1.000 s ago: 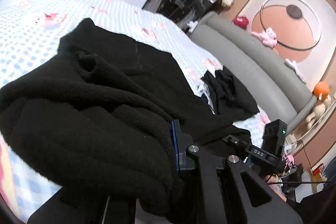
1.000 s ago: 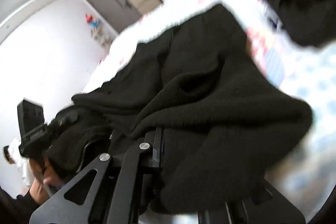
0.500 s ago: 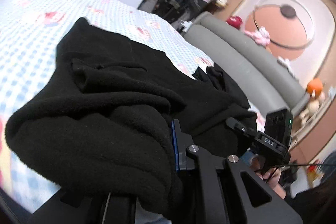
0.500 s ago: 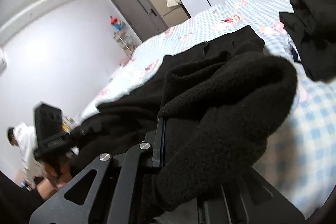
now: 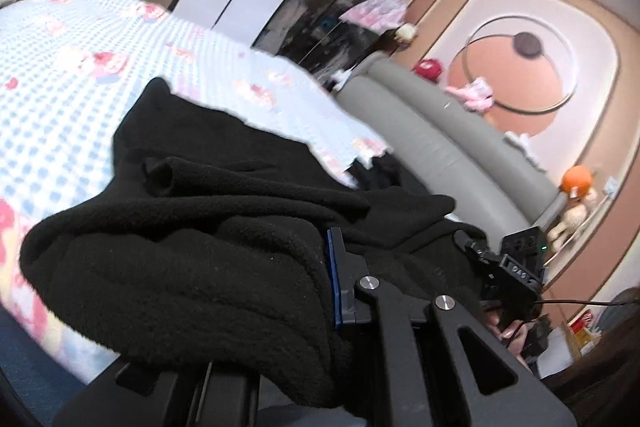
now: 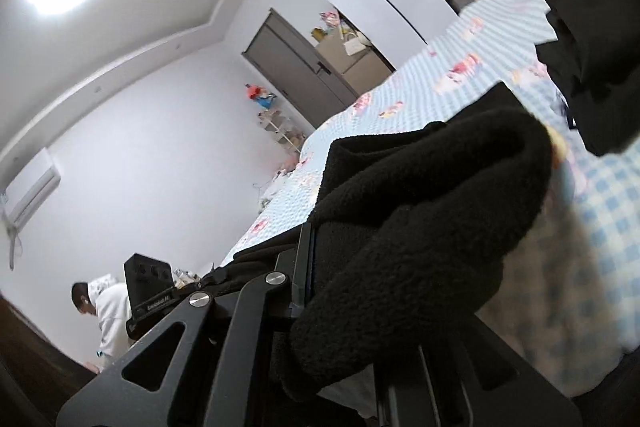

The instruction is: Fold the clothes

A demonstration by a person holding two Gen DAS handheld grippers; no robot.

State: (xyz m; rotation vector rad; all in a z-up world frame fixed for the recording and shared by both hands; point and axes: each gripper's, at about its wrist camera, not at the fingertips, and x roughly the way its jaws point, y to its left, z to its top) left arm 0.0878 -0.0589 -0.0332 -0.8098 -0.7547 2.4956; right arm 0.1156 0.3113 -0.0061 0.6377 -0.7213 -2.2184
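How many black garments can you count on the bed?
2. A fleece bunched in both grippers near the bed's edge, and another dark pile further up towards the headboard. More could be hidden beneath.

A fleece garment point(image 5: 192, 267) lies on the bed point(image 5: 60, 87), its near edge bunched in both tongs. Beyond it on the bed sits a second pile of clothes point(image 6: 592, 47). A headboard point(image 5: 432, 147) runs along the bed's right side, a wardrobe point(image 5: 320, 7) behind.
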